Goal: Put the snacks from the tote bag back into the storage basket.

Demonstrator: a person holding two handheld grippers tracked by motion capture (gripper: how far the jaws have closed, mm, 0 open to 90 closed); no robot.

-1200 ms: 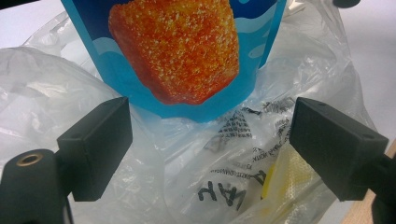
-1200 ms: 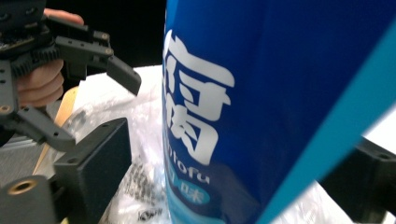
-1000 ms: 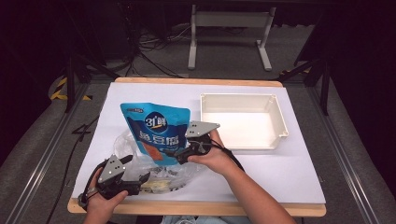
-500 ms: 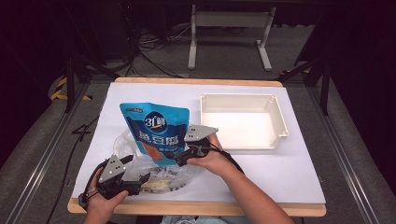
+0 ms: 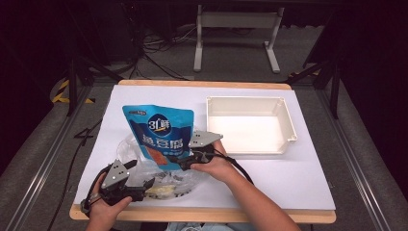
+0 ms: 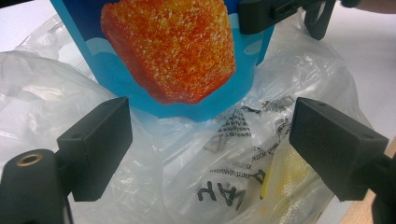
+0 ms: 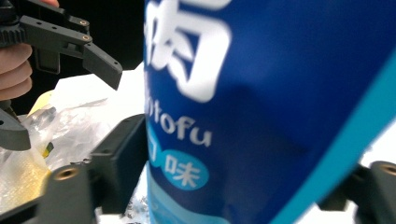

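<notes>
A blue tofu snack pouch (image 5: 159,132) leans over a crumpled clear plastic bag (image 5: 166,180) at the front left of the table. My right gripper (image 5: 176,161) is shut on the pouch's lower right edge. In the right gripper view the pouch (image 7: 261,93) sits between the jaws of this gripper (image 7: 247,177) and hides the right pad. My left gripper (image 5: 146,185) stands open at the bag's near edge. Its own view shows that gripper (image 6: 210,140) with its jaws spread around printed bag film (image 6: 224,163), and the pouch's orange picture (image 6: 168,46) above.
An empty white tray (image 5: 288,126) stands at the right of the white table cover (image 5: 298,178). Something yellow (image 6: 285,182) lies inside the bag. The wooden table edge (image 5: 240,216) runs along the front. Dark floor, cables and a stand lie beyond.
My right gripper has slid slightly toward the person with the pouch still in it. The left gripper has stayed where it was.
</notes>
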